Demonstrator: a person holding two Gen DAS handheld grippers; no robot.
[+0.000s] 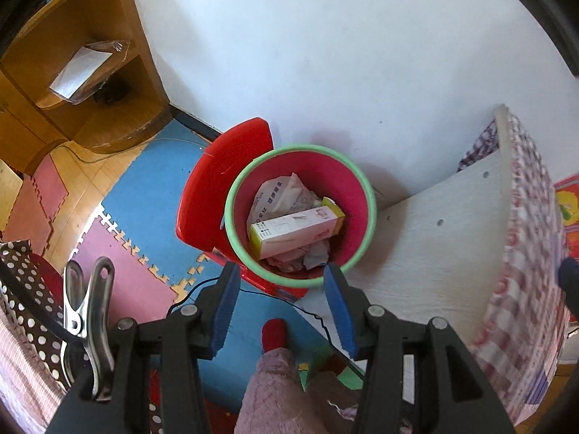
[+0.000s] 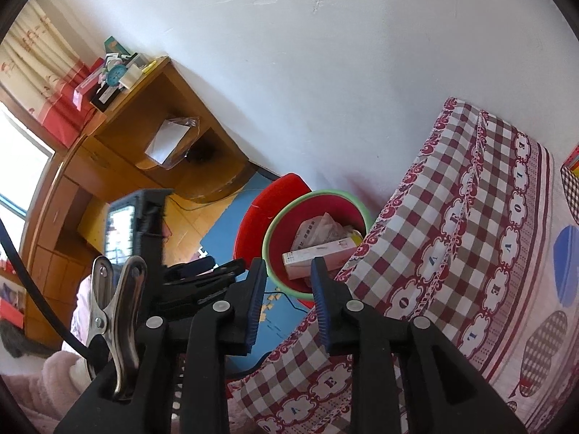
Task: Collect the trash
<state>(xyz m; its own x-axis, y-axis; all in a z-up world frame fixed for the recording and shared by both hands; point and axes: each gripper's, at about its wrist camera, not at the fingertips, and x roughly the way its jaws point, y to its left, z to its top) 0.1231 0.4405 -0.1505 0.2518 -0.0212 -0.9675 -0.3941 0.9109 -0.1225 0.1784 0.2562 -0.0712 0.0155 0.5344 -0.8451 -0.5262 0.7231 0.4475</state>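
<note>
A white cardboard box (image 1: pixel 296 233) already lies in the green-rimmed red plastic bin (image 1: pixel 231 195), both hand-held grippers, left (image 1: pixel 282 307) and right (image 2: pixel 287 303), apart and empty.

Ahead of the left tongs (image 1: pixel 282 285), black with blue pads (image 1: pixel 226 311), a pink-red bin (image 1: pixel 356 213) wears a pale green rim. Inside lies a white box (image 1: pixel 296 231) with yellow-green ends. A red stool (image 1: pixel 213 188) stands beside it. Blue and pink foam mats (image 1: pixel 152 199) lie below. Right of the right tongs (image 2: pixel 286 282), a bedsheet (image 2: pixel 452 253) in red, grey and white checks.
</note>
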